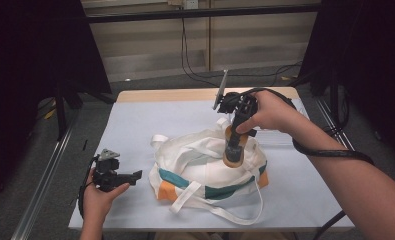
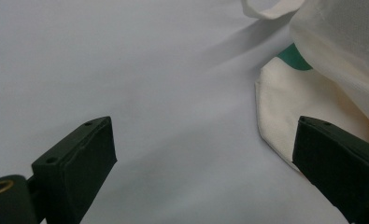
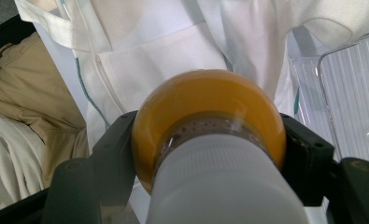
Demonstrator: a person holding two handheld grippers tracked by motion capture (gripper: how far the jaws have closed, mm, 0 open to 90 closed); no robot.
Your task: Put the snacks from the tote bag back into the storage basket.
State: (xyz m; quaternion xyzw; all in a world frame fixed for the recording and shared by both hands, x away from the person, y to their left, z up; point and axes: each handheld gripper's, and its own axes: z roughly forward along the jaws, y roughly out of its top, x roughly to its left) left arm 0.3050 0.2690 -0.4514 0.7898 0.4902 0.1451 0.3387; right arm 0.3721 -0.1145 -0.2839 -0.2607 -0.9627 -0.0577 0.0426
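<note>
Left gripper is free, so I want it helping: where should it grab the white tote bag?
Probably the loose strap loop at the bag's near-left corner, approached level from the left: it stands proud of the cloth, facing the open left gripper.

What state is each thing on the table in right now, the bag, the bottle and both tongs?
Bag: lying slumped on the table, straps loose.
Bottle: orange, upright, gripped near its white cap, its base at the top of the bag.
Right tongs: shut on the bottle, pointing down.
Left tongs: open, nothing between them, held beside the bag.
Clear tray: lying beside the bag.
</note>
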